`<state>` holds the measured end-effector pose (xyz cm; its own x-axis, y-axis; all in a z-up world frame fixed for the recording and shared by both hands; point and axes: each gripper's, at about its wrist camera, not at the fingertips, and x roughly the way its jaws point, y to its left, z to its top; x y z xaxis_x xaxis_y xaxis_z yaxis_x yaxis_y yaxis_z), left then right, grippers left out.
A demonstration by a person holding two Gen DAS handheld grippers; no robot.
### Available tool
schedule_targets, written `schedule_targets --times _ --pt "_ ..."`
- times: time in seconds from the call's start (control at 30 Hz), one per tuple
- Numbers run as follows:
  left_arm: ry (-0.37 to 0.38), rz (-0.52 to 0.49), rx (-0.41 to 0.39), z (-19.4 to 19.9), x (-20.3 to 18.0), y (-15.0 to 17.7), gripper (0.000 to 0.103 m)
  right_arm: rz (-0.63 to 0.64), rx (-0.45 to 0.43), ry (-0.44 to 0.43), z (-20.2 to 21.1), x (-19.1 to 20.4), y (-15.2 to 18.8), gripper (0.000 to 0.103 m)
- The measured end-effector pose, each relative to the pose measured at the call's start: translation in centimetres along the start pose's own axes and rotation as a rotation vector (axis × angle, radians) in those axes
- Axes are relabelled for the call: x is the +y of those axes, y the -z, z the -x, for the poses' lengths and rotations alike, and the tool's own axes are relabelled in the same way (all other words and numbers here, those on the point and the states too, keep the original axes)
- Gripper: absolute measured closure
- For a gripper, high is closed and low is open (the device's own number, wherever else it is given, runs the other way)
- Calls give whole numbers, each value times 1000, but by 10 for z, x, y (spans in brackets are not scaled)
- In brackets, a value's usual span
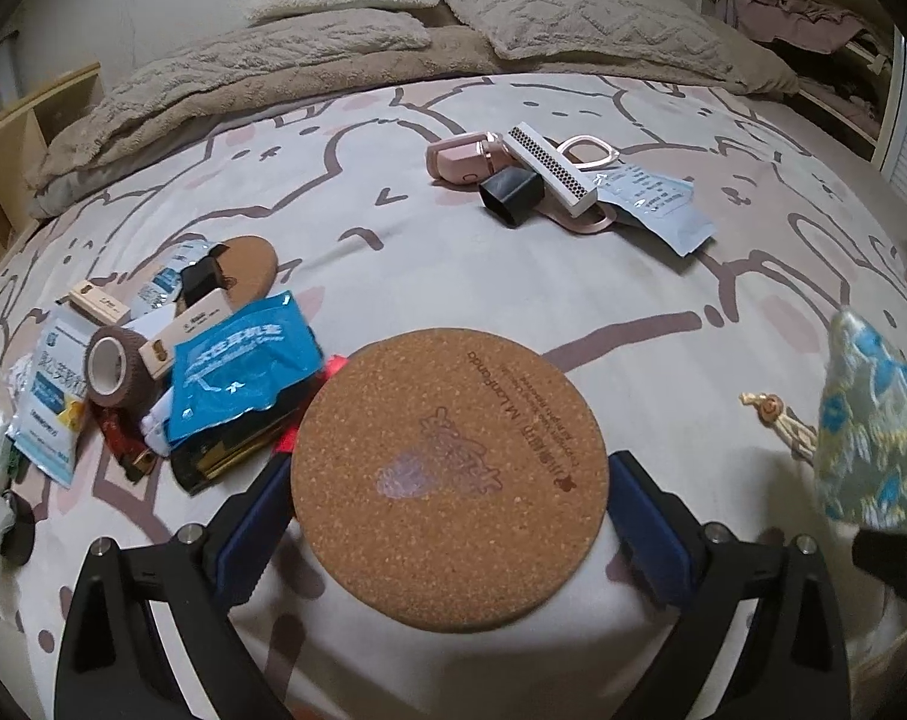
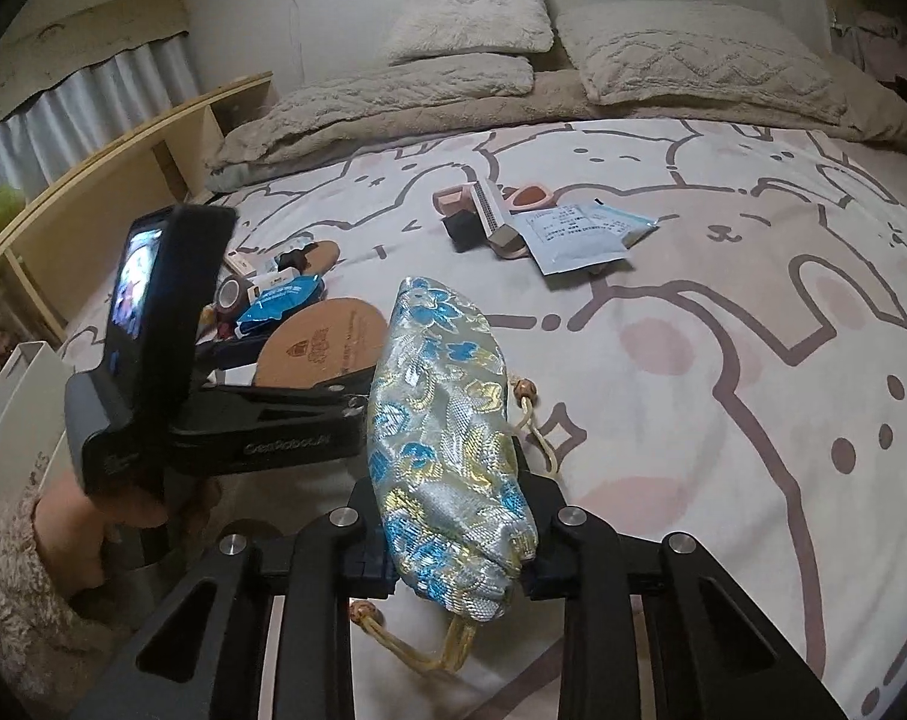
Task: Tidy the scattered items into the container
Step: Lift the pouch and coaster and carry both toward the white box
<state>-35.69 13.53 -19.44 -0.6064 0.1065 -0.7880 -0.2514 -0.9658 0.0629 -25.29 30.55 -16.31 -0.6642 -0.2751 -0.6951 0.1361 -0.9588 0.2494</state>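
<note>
Right wrist view: pouch pinched, coaster clamped

My right gripper [image 2: 456, 546] is closed on the brocade pouch [image 2: 447, 420], lifted off the bed [image 2: 723, 390]. My left gripper [image 1: 450, 516] clamps the cork coaster [image 1: 450, 480] by its edges. Packet pile [image 1: 153, 360] left; white box cluster [image 1: 549, 174] farther back.

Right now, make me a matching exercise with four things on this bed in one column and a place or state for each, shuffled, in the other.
Things:
1. round cork coaster
2. blue and gold brocade drawstring pouch
3. brown roll of tape
4. white rectangular perforated box

States:
A. lying in the far pile, against a pink case
B. clamped in the right gripper
C. in the near left pile of packets
D. between the left gripper's blue pads

Pairs: 1-D, 2-B, 3-C, 4-A
</note>
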Motion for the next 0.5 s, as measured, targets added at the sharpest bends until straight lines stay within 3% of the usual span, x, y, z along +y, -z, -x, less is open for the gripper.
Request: schedule_targets --times 0.5 --pt "20 59 -86 53 7 11 3 -24 -21 10 9 -6 -2 75"
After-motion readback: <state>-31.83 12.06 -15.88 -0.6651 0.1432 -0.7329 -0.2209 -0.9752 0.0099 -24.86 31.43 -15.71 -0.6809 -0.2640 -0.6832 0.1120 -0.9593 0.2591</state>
